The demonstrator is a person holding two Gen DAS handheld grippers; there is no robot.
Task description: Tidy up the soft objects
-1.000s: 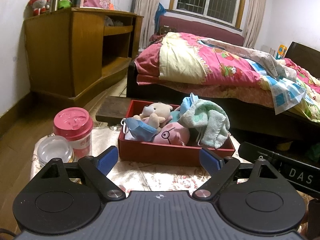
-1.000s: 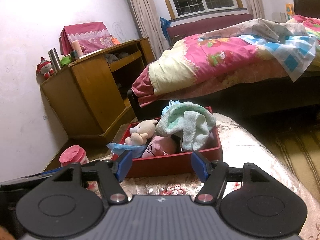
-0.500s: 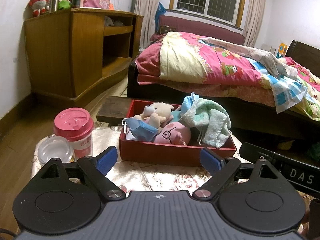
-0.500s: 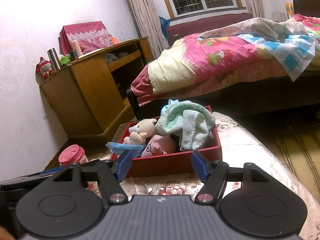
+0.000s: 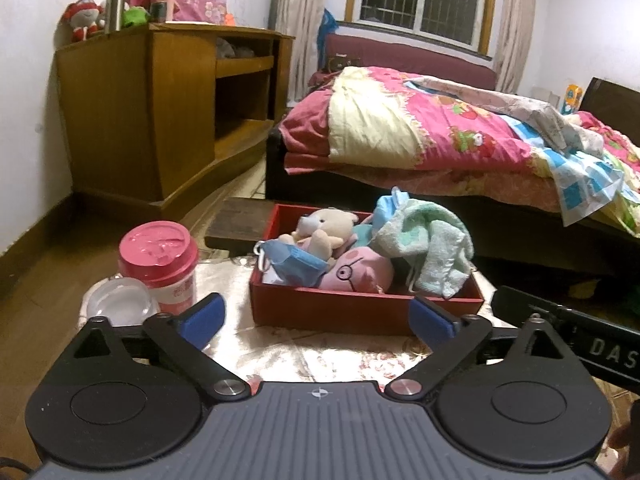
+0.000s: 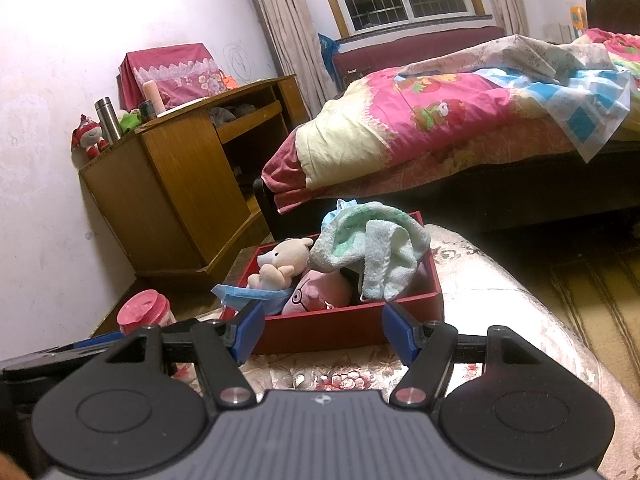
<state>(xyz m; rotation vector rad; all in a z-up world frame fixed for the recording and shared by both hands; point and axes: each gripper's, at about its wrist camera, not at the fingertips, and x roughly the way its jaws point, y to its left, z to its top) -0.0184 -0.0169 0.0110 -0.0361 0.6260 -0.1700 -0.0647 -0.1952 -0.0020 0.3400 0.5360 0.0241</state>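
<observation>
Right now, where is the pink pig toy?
In both views the pink pig toy lies in the red box, below the teddy bear, beside the green towel.

A beige teddy [image 5: 324, 228], pink plush [image 5: 360, 270] and green towel [image 5: 432, 246] fill the red box [image 5: 360, 314].

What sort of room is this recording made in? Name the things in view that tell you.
Most likely a home bedroom: a bed with a rumpled pink quilt, a curtained window, and a wooden cabinet bearing a toy and a flask.
</observation>
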